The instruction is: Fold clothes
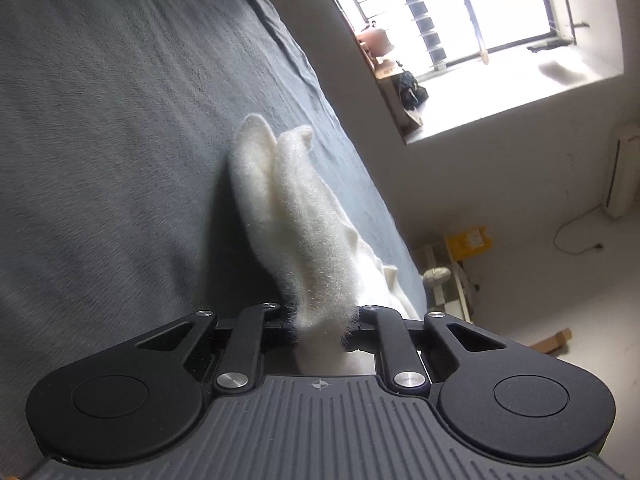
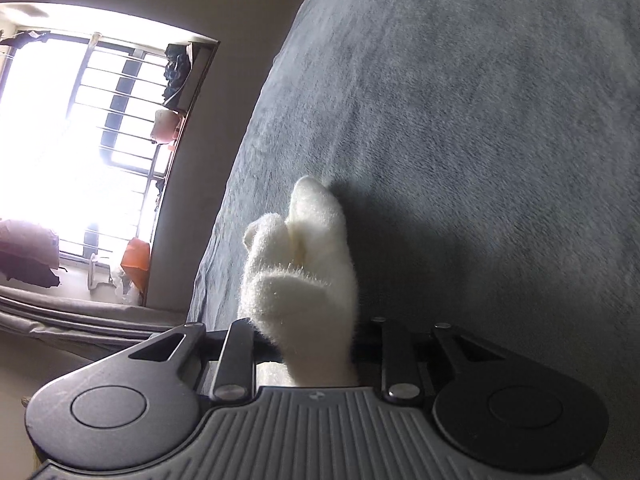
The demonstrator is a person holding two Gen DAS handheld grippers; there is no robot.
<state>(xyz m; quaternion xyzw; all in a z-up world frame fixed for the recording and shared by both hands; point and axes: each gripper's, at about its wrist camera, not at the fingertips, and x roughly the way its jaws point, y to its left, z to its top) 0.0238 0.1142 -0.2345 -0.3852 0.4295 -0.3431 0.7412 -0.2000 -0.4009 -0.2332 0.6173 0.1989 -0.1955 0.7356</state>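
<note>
Over the grey bed [image 1: 120, 120], each hand-held gripper [image 1: 320, 320] [image 2: 316, 344] pinches the fuzzy white garment [image 1: 288, 208] [image 2: 304, 264].

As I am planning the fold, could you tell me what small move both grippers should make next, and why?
Probably lift both a little higher and draw them apart. The left gripper and right gripper each have jaws shut on a bunch of the fluffy white garment, which stands crumpled above the grey bedspread, with more trailing on the bed; tension should spread it flat for folding.
</note>
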